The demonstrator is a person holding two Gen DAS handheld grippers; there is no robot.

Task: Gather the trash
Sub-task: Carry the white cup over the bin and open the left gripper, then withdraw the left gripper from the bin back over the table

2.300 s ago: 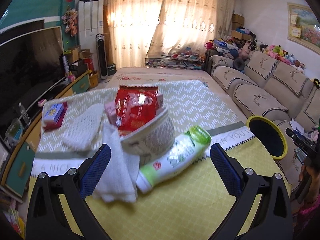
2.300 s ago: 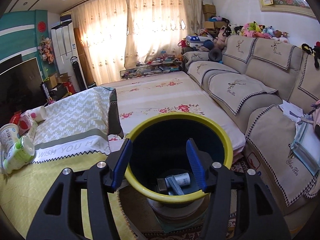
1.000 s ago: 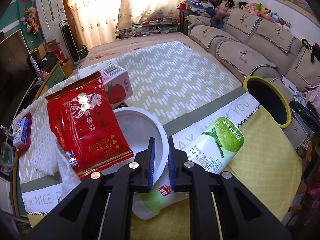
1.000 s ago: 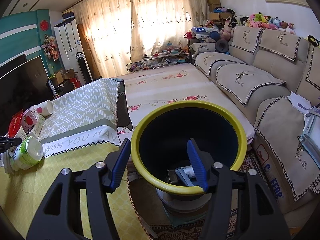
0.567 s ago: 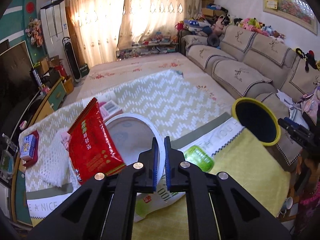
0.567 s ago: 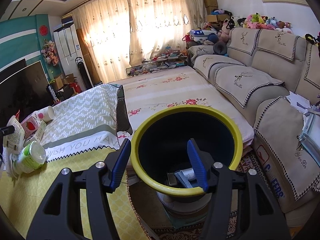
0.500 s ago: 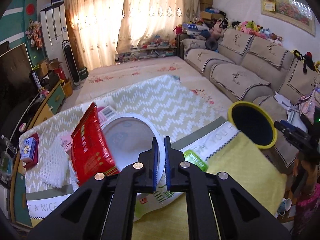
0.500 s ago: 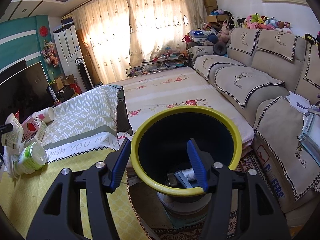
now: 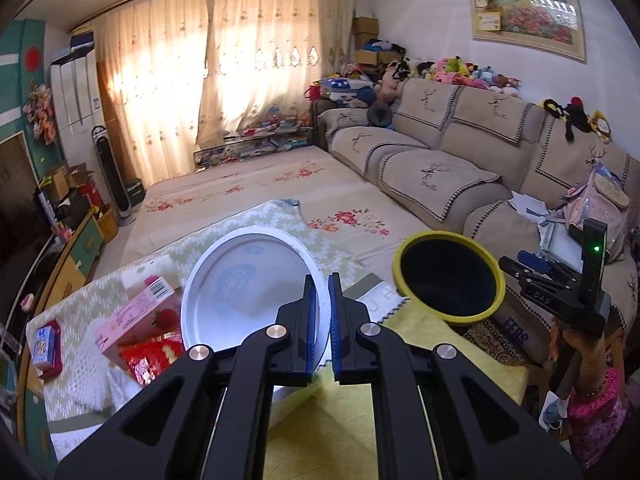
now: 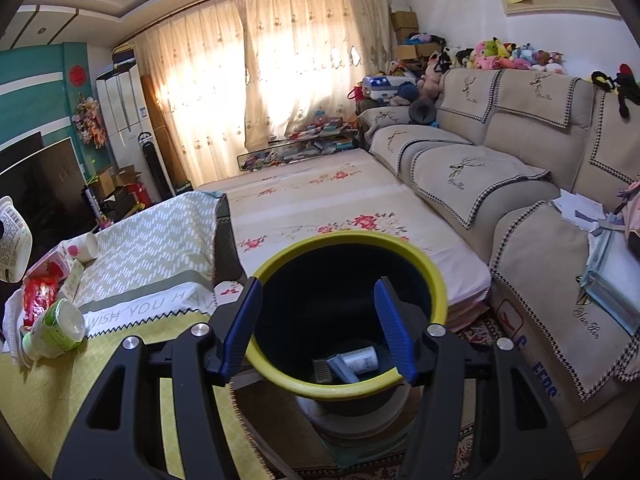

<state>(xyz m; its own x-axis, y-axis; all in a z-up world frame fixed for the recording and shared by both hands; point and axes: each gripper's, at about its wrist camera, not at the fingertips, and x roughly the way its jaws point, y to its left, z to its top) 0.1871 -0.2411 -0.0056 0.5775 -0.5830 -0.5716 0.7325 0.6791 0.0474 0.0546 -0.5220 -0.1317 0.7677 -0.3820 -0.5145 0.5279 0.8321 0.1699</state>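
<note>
Instant-noodle bowl is coming up off the worktop now, pinched by its rim in the left gripper, whose fingers are squeezed nearly together with just the thin rim between them. A second ago it was still sitting down among the pile with the red snack bag leaning on it; now that red snack bag is lying flat beside the pink strawberry carton, and the bowl is hanging in the air, mouth facing the camera, looks empty inside. From the right view you can catch its printed side way up at the left edge, well apart from the green bottle lying on the yellow cloth. The right gripper is hovering over the yellow-rimmed trash bin with its fingers spread wide, holding nothing. So the pickup seems done, and I'd guess the next bit is swinging the bowl over to the bin, which already has a couple of bits at the bottom.
</note>
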